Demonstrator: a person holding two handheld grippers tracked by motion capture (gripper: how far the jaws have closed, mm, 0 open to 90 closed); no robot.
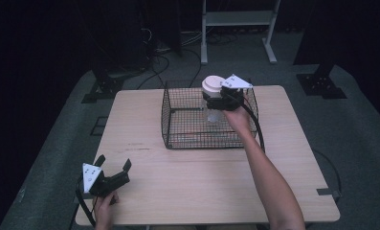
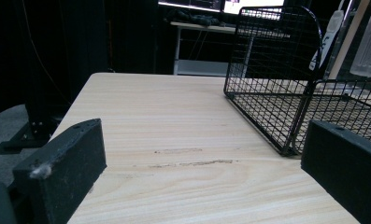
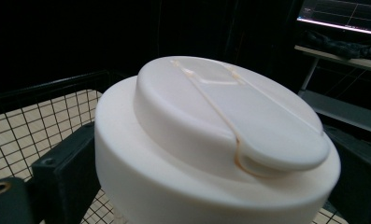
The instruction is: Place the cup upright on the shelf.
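Observation:
A clear jar with a wide white lid [image 1: 211,86] hangs upright inside the top of a black wire basket [image 1: 166,120], in its far right part. My right gripper [image 1: 215,102] is shut on the jar just under the lid. In the right gripper view the lid [image 3: 211,140] sits close up, with a black jaw pressed against each side of it. My left gripper [image 1: 114,163] rests low at the table's front left corner, open and holding nothing. In the left gripper view its jaws stand wide apart [image 2: 202,163] and face the basket [image 2: 267,93].
The basket stands on a light wooden table [image 1: 202,182], toward the far middle. A white frame [image 1: 238,19] and cables lie on the floor beyond the table. Black stand bases sit at both far corners.

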